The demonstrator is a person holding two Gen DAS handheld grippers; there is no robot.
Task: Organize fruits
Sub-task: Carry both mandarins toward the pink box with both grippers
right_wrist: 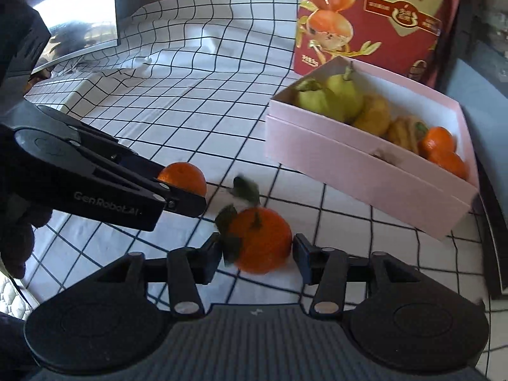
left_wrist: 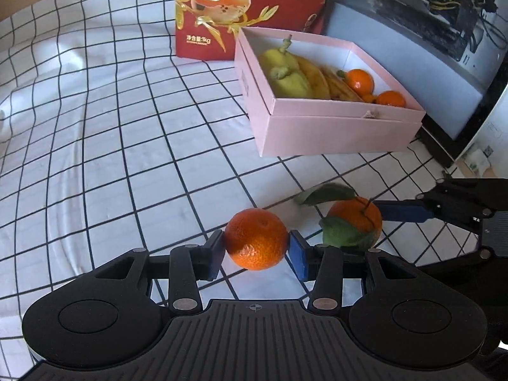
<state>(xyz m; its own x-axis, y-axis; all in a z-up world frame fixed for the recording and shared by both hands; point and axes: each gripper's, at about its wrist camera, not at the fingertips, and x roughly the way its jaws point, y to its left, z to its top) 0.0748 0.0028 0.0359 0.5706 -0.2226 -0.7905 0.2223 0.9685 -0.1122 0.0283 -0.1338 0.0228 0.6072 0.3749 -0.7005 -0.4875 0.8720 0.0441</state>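
Both grippers level, fingers (left_wrist: 297, 255) clamping a tangerine (left_wrist: 256, 238) each

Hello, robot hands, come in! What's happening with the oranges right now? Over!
Left gripper shut on plain orange. Right gripper around leafy orange, grip unclear. Pink box ahead, pears, bananas, oranges inside. Path clear.
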